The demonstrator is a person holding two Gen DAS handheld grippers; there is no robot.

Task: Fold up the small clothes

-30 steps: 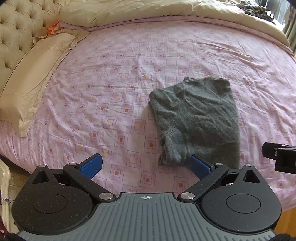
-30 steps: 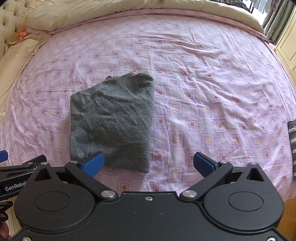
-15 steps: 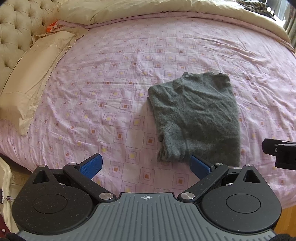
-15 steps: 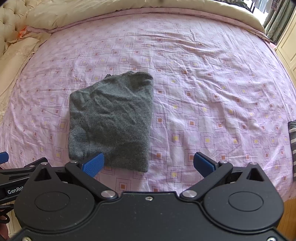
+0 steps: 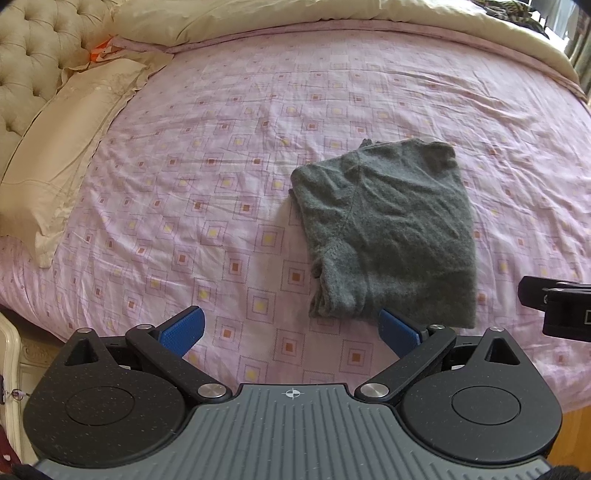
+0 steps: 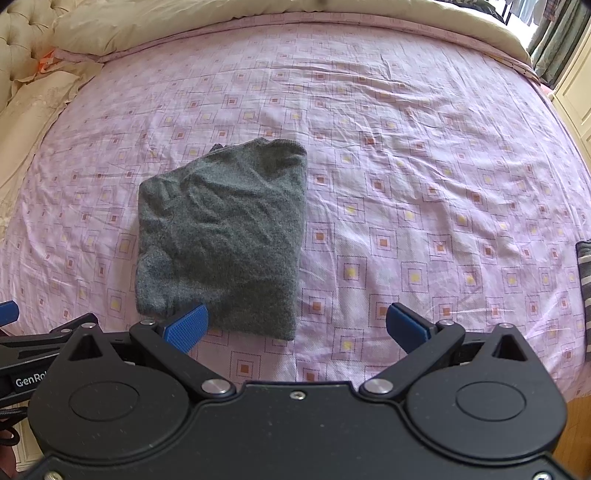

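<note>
A grey knitted garment (image 5: 388, 229) lies folded into a rough rectangle on the pink patterned bedsheet (image 5: 229, 177). In the right wrist view the same grey garment (image 6: 225, 236) sits left of centre. My left gripper (image 5: 291, 330) hovers open above the bed's near edge, its right blue pad (image 5: 397, 330) just short of the garment's near hem. My right gripper (image 6: 297, 325) is open too, with its left blue pad (image 6: 186, 326) over the garment's near edge. Neither holds anything.
A cream pillow (image 5: 62, 147) and a tufted headboard (image 5: 33, 62) lie to the left. A beige duvet (image 5: 295, 16) is bunched along the far side. A striped cloth (image 6: 584, 280) shows at the right edge. The right gripper's body (image 5: 557, 308) juts in beside the left one.
Both grippers have drawn back slightly toward the bed's near edge, so the garment sits a little farther from the pads. Both stay open and the garment has not moved.
</note>
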